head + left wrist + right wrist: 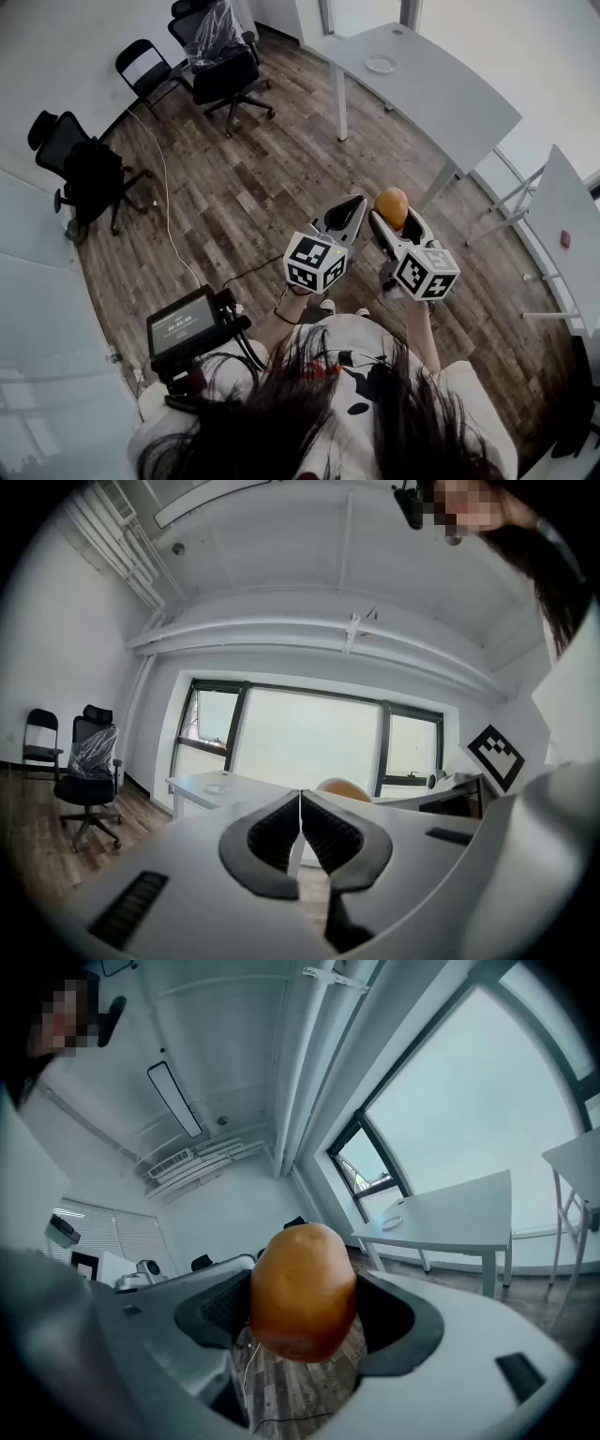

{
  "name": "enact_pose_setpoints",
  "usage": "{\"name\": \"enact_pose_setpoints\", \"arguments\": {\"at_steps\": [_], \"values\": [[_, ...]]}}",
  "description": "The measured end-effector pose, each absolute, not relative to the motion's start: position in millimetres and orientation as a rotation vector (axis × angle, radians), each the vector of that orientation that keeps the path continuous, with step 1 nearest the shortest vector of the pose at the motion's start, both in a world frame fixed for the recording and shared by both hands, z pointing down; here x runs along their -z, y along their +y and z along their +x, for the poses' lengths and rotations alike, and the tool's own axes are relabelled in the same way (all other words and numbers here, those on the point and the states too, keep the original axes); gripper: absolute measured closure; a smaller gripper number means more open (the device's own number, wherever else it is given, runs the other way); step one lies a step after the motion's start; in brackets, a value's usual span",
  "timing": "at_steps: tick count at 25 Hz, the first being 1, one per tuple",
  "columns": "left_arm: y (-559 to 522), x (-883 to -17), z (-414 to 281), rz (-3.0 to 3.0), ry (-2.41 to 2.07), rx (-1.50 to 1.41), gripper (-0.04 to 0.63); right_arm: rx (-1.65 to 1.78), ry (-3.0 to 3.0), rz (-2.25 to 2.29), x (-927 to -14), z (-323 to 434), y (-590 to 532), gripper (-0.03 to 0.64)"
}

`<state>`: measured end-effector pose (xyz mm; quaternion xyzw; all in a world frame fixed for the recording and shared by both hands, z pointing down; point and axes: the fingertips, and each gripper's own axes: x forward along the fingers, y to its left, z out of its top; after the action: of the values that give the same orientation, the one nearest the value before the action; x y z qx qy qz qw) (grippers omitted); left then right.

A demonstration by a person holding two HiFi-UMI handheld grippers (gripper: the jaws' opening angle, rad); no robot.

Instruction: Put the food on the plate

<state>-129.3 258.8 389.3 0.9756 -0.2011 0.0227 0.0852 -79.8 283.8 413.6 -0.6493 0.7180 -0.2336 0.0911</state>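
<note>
- Right claw [396, 223] is spread wide, pads clamped on the orange food [302, 1293], well away from the plate [381, 64] on the white tabletop [450, 103].
- Risk: round, smooth food could slip out en route to the plate if the grip eases.
- Left claw [300, 797] is closed and empty.
- Unclear: food type; plate too small to tell whether it's bare.

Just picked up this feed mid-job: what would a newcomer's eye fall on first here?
First the orange food, filling the middle of the right gripper view, gripped between the jaws of the right tool. Next to it the left tool is shut and empty. Far ahead, a small plate sits on the white table across the room.
</note>
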Motion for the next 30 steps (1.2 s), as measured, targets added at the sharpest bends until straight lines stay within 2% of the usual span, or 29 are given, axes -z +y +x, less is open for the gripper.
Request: {"name": "enact_pose_setpoints", "arguments": {"at_steps": [14, 30], "values": [[263, -391, -129, 2.898, -0.604, -0.080, 0.589, 0.699, 2.100, -1.914, -413, -76, 289, 0.259], [278, -410, -89, 2.877, -0.669, -0.112, 0.589, 0.733, 2.150, -1.860, -430, -37, 298, 0.259]]}}
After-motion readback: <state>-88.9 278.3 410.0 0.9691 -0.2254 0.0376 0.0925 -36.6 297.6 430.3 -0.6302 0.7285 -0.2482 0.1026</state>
